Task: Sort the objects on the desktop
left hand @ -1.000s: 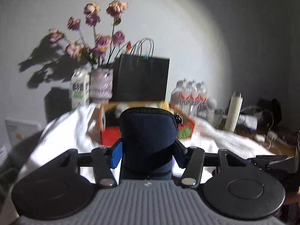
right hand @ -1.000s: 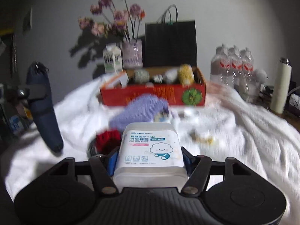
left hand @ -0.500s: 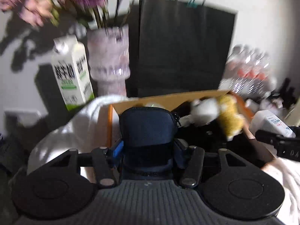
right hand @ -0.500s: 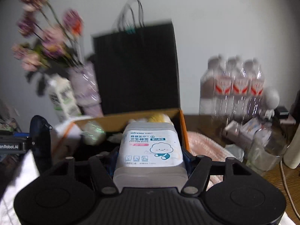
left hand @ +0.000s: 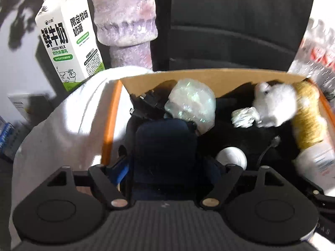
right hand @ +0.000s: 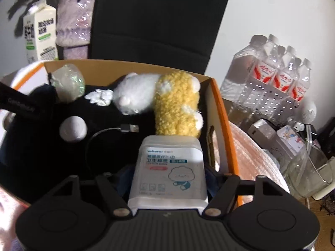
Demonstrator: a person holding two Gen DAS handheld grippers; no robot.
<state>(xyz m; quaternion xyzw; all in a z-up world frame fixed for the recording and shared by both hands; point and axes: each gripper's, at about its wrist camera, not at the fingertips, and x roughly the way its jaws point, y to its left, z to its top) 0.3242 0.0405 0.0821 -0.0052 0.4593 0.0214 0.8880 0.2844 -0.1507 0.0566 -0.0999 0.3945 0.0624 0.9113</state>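
My left gripper [left hand: 167, 167] is shut on a dark blue zip pouch [left hand: 165, 152] and holds it over the left part of the orange cardboard box [left hand: 111, 113]. My right gripper [right hand: 169, 173] is shut on a white cotton swab box [right hand: 169, 169] with a cloud drawing, over the right part of the same box [right hand: 222, 113]. Inside lie a white and yellow plush toy [right hand: 163, 98], a shiny wrapped ball [left hand: 192, 104], a white round thing [right hand: 73, 128], a cable [right hand: 117, 129] and a crumpled tissue [left hand: 245, 115]. The swab box also shows in the left wrist view [left hand: 318, 167].
A milk carton [left hand: 67, 35], a purple vase [left hand: 125, 21] and a black paper bag [left hand: 230, 21] stand behind the box. A pack of water bottles [right hand: 270, 73] and a glass [right hand: 307, 171] stand to the right. White cloth [left hand: 62, 125] and pink cloth [right hand: 255, 159] lie beside the box.
Both grippers have moved forward from above the cloth to over the box and tilted down into it, each still holding its object.
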